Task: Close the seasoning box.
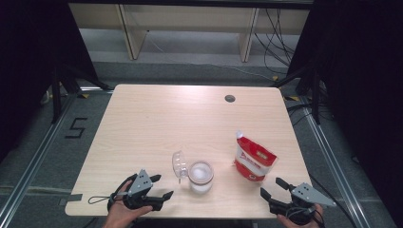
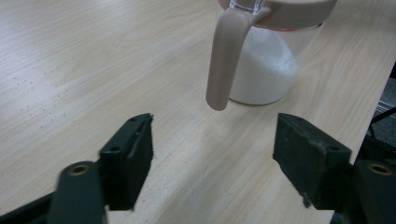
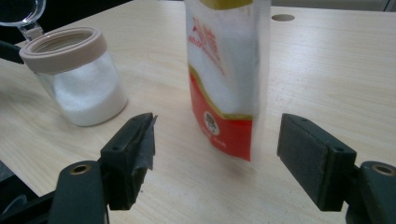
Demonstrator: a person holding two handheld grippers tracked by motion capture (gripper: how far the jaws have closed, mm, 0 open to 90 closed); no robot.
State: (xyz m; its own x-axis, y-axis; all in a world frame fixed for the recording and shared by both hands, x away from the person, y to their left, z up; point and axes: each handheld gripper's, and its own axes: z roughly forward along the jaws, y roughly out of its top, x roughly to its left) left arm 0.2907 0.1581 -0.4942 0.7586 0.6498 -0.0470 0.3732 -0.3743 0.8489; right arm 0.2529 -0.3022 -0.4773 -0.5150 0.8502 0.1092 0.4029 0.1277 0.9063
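Note:
A clear jar (image 1: 200, 175) with a beige rim holds white powder and stands near the table's front edge. Its clear lid (image 1: 179, 164) is flipped open to the left. A red and white pouch (image 1: 254, 156) stands upright to the jar's right. My left gripper (image 1: 163, 186) rests open at the front left, pointing at the jar. In the left gripper view the jar (image 2: 266, 70) and its beige latch (image 2: 224, 60) lie just beyond the empty jaws (image 2: 212, 154). My right gripper (image 1: 272, 187) is open at the front right. It faces the pouch (image 3: 226, 79), with the jar (image 3: 81, 79) off to the left.
The wooden table (image 1: 157, 118) has a round cable hole (image 1: 230, 98) near its far right edge. Wide bare tabletop lies behind the jar and pouch. Black curtains flank the table, and cables trail on the floor at the back right.

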